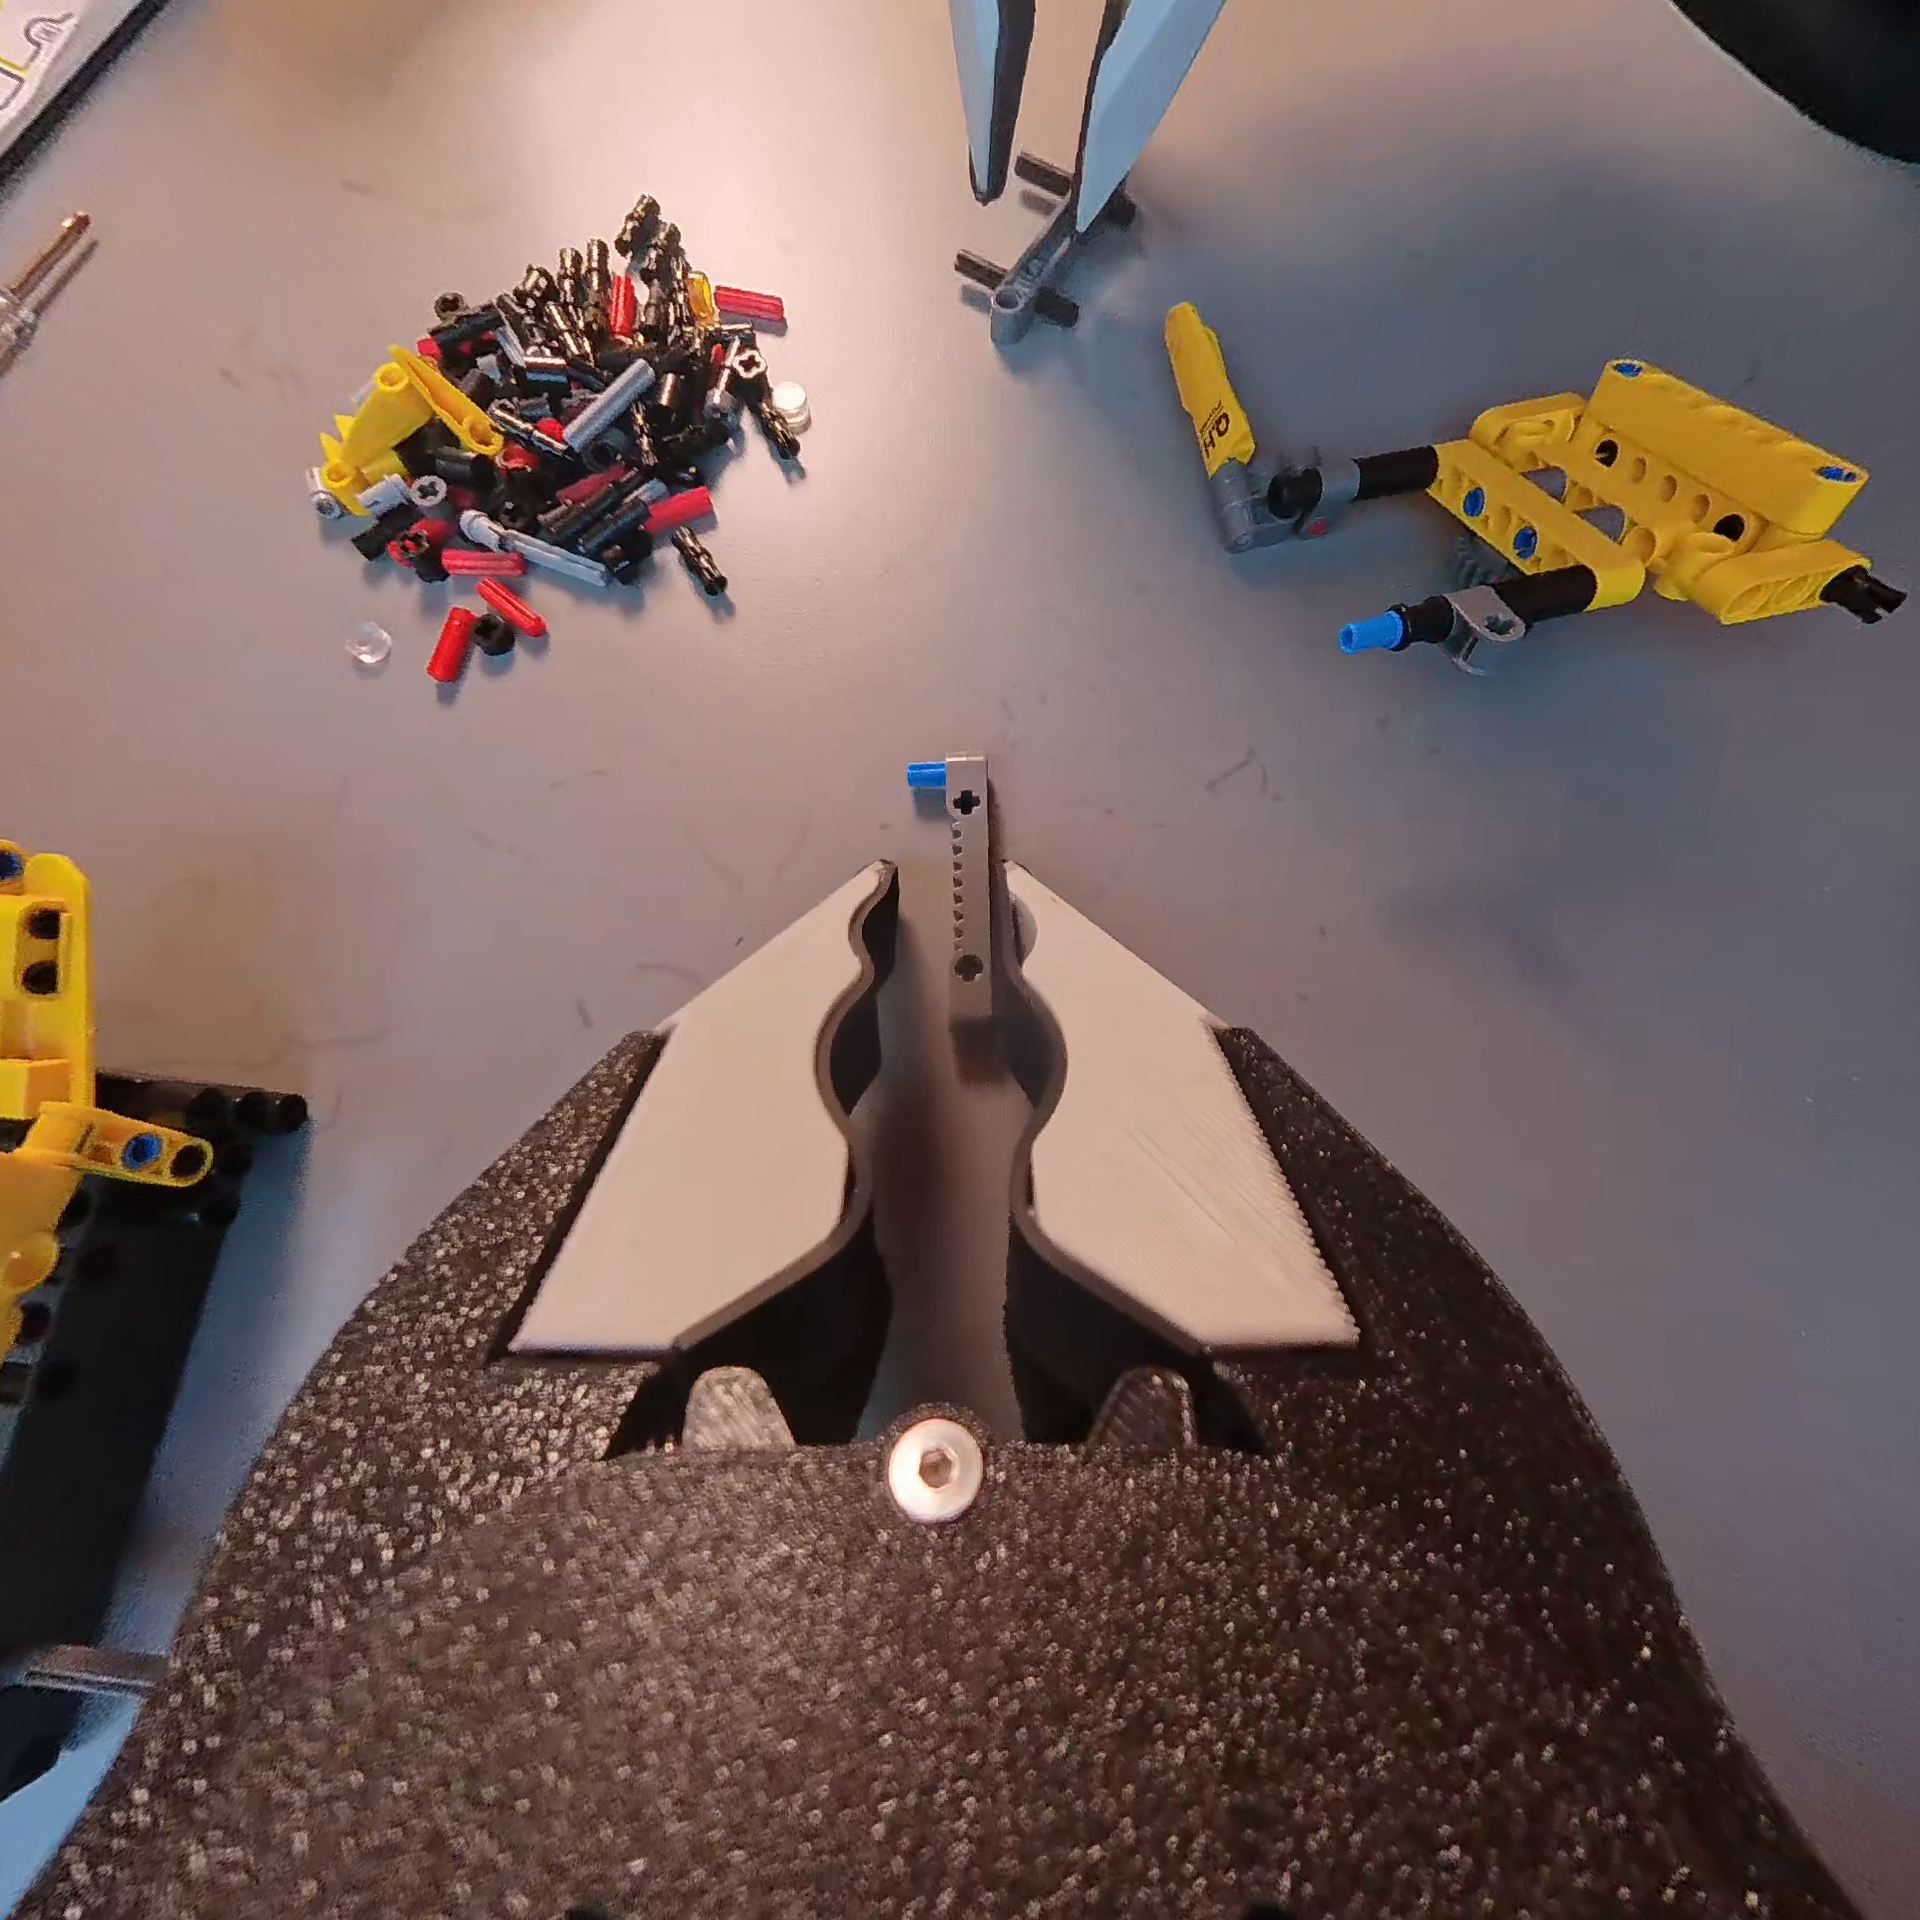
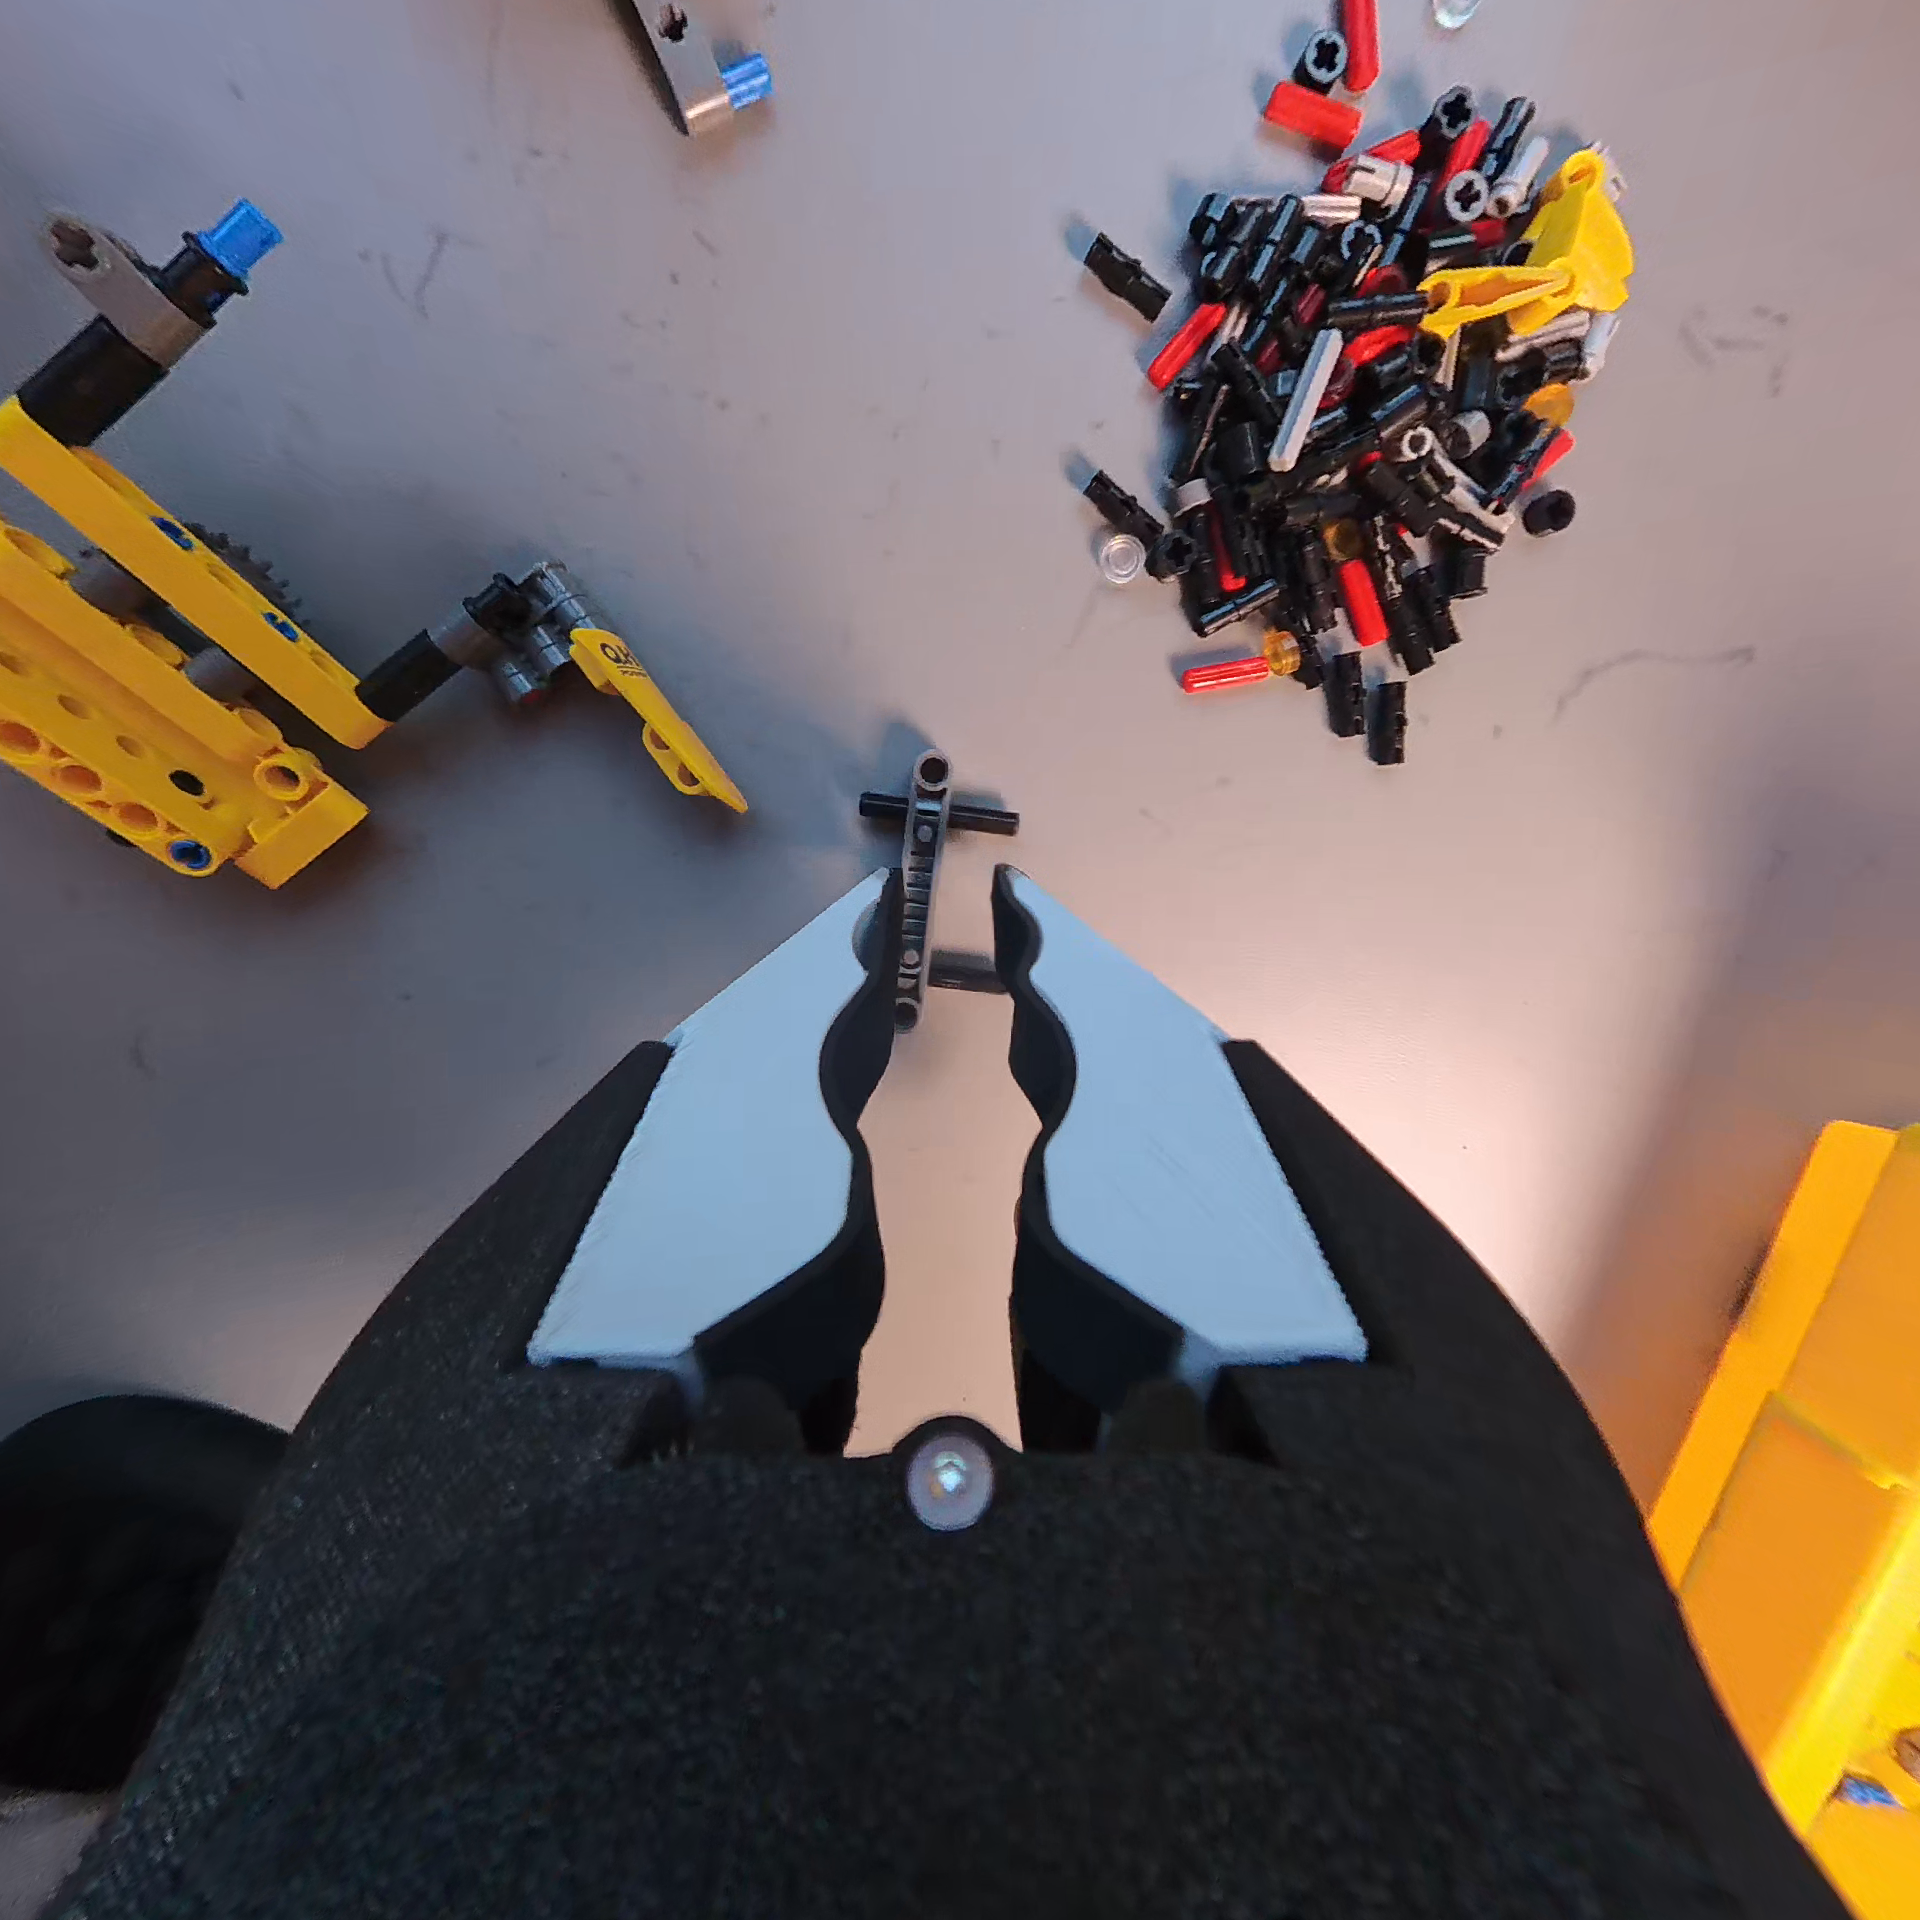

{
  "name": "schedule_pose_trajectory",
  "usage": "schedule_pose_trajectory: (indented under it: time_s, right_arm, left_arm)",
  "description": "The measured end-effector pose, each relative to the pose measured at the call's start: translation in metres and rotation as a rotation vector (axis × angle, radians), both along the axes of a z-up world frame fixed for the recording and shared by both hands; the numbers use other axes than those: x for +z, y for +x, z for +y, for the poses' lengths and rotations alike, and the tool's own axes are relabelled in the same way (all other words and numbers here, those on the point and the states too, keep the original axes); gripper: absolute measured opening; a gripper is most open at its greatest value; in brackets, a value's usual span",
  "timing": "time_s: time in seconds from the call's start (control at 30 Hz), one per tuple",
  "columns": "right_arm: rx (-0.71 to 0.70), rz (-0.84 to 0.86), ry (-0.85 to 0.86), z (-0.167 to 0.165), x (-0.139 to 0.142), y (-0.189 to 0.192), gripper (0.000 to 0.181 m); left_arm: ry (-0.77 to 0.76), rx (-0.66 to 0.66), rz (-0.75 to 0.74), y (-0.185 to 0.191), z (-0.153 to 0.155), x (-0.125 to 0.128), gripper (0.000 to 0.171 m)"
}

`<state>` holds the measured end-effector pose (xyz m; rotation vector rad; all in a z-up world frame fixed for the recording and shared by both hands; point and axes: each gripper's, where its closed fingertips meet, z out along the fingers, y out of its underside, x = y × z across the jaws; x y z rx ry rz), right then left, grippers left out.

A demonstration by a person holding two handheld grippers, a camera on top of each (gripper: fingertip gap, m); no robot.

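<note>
My left gripper (image 1: pixel 948 868) is shut on a light grey thin beam (image 1: pixel 968 904) with a blue pin (image 1: pixel 925 775) at its far tip. It holds the beam above the grey table (image 1: pixel 1143 727). That beam also shows at the top of the right wrist view (image 2: pixel 691 73). My right gripper (image 2: pixel 945 873) is closed around a dark grey thin beam (image 2: pixel 920 894) crossed by black axles (image 2: pixel 940 816). The beam lies against the left finger. In the left wrist view the right gripper (image 1: pixel 1039 197) stands over this beam (image 1: pixel 1023 275), whose far end rests on the table.
A pile of small black, red, grey and yellow pieces (image 1: pixel 561 416) (image 2: pixel 1382 416) lies on the table. A yellow beam assembly (image 1: pixel 1621 488) (image 2: pixel 156 665) lies opposite it. A yellow and black build (image 1: pixel 42 1091) and a yellow block (image 2: pixel 1808 1455) sit at the edges. Tip to tip, the grippers are about 15 centimeters apart. The left gripper is farther from the yellow block (image 2: pixel 1808 1455), some 35 centimeters, than the right, some 20 centimeters.
</note>
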<state>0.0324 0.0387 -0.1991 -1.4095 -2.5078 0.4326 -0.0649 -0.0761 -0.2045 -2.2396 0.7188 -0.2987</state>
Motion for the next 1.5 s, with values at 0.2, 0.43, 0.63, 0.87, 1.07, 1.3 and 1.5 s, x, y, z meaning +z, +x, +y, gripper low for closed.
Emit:
schedule_pose_trajectory:
  time_s: [0.2,0.43,0.63,0.87,1.07,1.3,1.5]
  right_arm:
    - [0.06,0.015,-0.016,-0.01,-0.005,0.001,0.007]
    - [0.182,0.537,0.181,-0.048,0.055,-0.043,0.006]
    - [0.287,0.665,0.343,-0.076,0.072,-0.048,0.006]
    - [0.261,0.534,0.02,-0.085,0.079,-0.03,0.021]
    - [0.338,0.247,0.038,-0.072,0.06,-0.015,0.007]
    - [0.35,0.146,0.067,-0.065,0.051,-0.011,0.007]
    - [0.313,0.092,0.052,-0.059,0.05,-0.01,0.006]
  left_arm:
    - [0.082,0.017,-0.14,0.008,0.008,0.025,0.017]
    - [0.107,0.067,-0.656,0.039,0.029,0.08,0.029]
    - [0.098,0.016,-0.602,0.055,0.031,0.075,0.009]
    - [0.318,-0.135,-0.217,0.066,0.03,0.072,0.006]
    - [0.387,-0.237,-0.074,0.085,0.04,0.068,0.006]
    - [0.354,-0.26,-0.089,0.09,0.048,0.059,0.006]
    - [0.336,-0.267,-0.114,0.091,0.053,0.058,0.006]
